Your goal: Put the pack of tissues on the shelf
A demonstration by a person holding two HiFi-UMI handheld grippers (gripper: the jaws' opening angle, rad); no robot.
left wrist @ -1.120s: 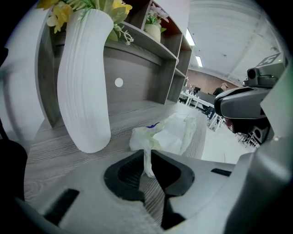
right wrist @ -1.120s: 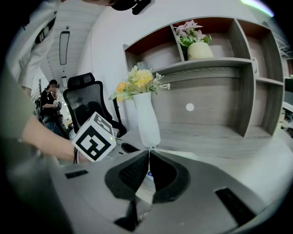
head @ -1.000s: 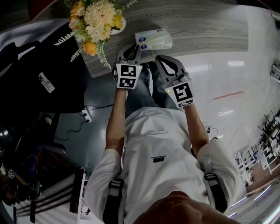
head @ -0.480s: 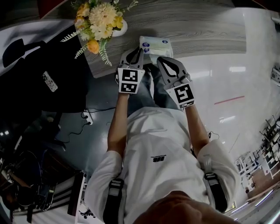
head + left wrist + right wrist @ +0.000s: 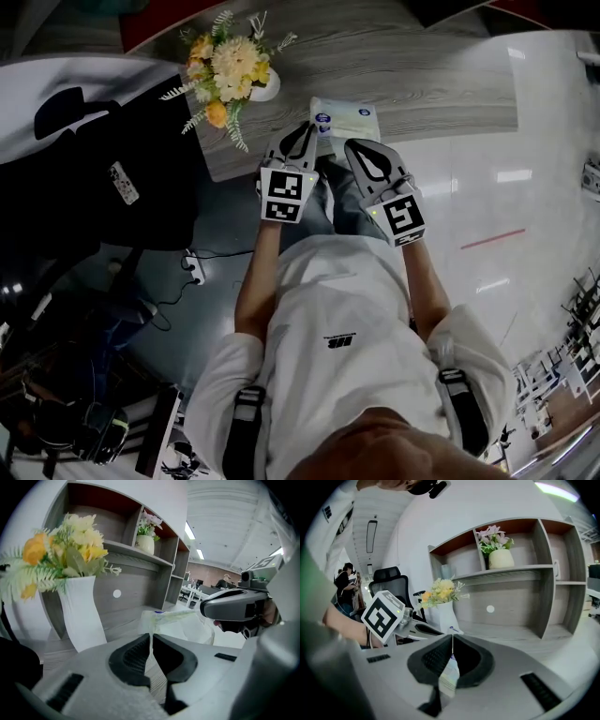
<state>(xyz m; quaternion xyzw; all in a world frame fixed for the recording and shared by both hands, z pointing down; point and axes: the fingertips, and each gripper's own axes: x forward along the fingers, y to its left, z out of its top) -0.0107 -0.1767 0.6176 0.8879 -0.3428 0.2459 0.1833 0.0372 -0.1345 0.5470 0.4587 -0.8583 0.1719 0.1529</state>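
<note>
The pack of tissues, white and pale green in clear wrap, lies on the grey wooden shelf board, right of the flower vase. My left gripper is shut on the wrapper at the pack's near left edge. A thin fold of plastic shows between its jaws, with the pack just ahead. My right gripper is shut on the near right edge, and a flap of wrapper hangs from where its jaws meet.
A white vase of yellow and orange flowers stands close on the left. Grey shelf compartments rise behind, and a potted plant stands on the upper board. A black office chair is at the left over the glossy floor.
Both grippers moved forward from short of the pack to its near edge and shut on its wrapper. The head view has shifted slightly.
</note>
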